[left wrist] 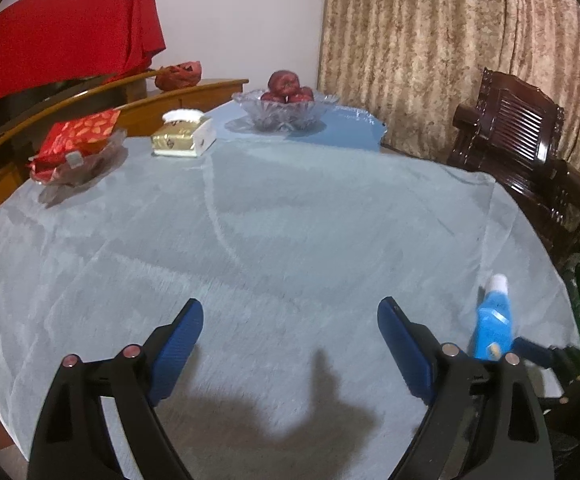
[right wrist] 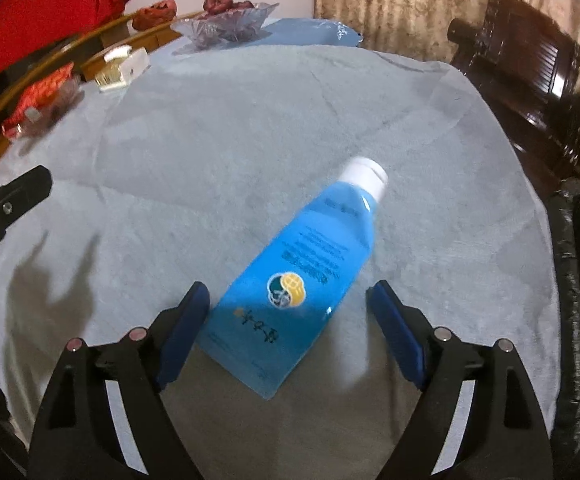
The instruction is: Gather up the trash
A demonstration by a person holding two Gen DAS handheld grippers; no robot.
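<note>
A blue bottle (right wrist: 302, 276) with a white cap lies on its side on the pale blue tablecloth (right wrist: 230, 128), cap pointing away and to the right. My right gripper (right wrist: 288, 312) is open, its blue pads on either side of the bottle's lower half, not touching it. My left gripper (left wrist: 290, 320) is open and empty over bare cloth. In the left wrist view the bottle (left wrist: 492, 326) shows at the right, beside the right gripper's fingers (left wrist: 534, 350). A black trash bag (right wrist: 578, 280) hangs at the table's right edge.
At the far side stand a glass bowl of red fruit (left wrist: 286, 108), a tissue box (left wrist: 184, 138) and a glass dish with a red packet (left wrist: 78, 148). A dark wooden chair (left wrist: 518, 140) stands to the right. Curtains hang behind.
</note>
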